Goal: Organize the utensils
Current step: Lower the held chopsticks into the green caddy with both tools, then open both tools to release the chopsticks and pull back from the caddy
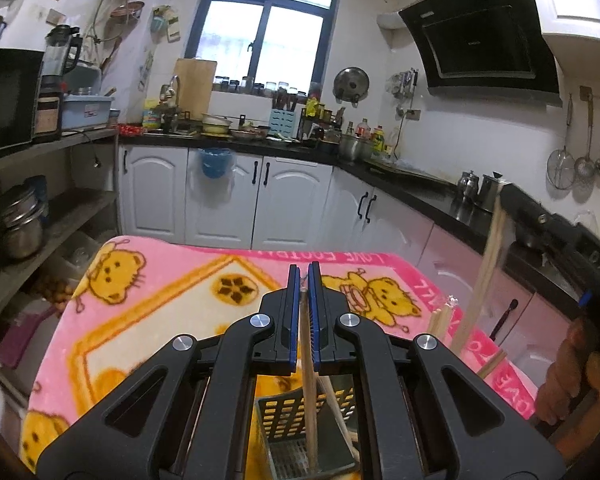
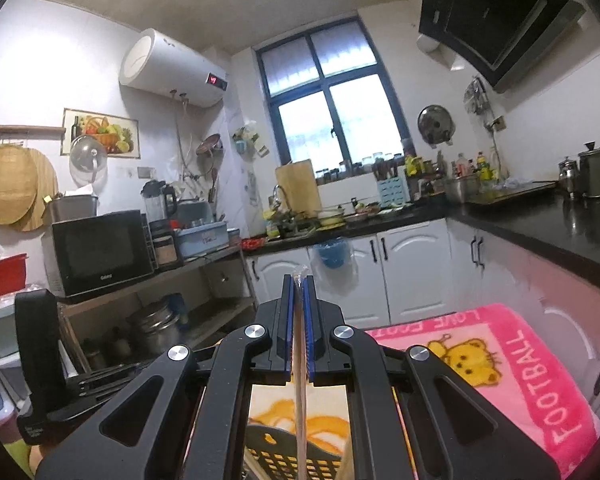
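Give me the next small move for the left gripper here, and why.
Probably open the left gripper. Its fingers are shut on a wrapped chopstick pair whose lower end already sits inside the grey slotted holder on the pink blanket, so releasing should leave it standing there. The right gripper holds another pair above the same holder.

You hold one pale wooden chopstick (image 1: 309,380) upright, its lower end down inside the dark perforated utensil basket (image 1: 284,408), where another chopstick (image 1: 338,412) leans. A second pair of chopsticks (image 1: 486,256) hangs to your right above the pink blanket, with loose ones (image 1: 440,320) beneath.
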Demonstrator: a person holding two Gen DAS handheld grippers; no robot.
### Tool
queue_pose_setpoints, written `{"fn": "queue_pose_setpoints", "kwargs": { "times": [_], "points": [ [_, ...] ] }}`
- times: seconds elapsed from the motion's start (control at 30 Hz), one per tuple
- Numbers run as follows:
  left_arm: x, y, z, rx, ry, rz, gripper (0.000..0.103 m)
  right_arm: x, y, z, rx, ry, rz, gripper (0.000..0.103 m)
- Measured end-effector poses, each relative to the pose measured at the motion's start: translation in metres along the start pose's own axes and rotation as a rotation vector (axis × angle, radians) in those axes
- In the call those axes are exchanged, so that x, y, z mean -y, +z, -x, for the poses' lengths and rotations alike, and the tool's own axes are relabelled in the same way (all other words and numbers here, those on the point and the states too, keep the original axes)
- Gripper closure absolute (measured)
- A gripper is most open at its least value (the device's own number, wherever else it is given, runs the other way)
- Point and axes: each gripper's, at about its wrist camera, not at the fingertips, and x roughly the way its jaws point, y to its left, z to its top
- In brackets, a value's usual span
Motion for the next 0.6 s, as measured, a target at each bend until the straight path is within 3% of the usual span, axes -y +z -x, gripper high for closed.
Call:
{"fn": "queue_pose_setpoints", "kwargs": {
  "times": [0.17,0.37,0.6],
  "points": [
    [0.003,-0.002,0.006,-0.003,-0.002,-0.015,0.101,-0.004,-0.019,-0.011,-0.063,-0.005,0.031,0.098],
    [0.003,-0.008,0.009,-0.031,-0.011,-0.012,0.101,0.008,-0.028,-0.003,-0.141,-0.024,-0.017,0.098],
    [-0.002,-0.017,0.019,-0.062,0.006,0.006,0.087,0.020,-0.030,0.019,-0.203,-0.044,-0.035,0.097]
  ]
}}
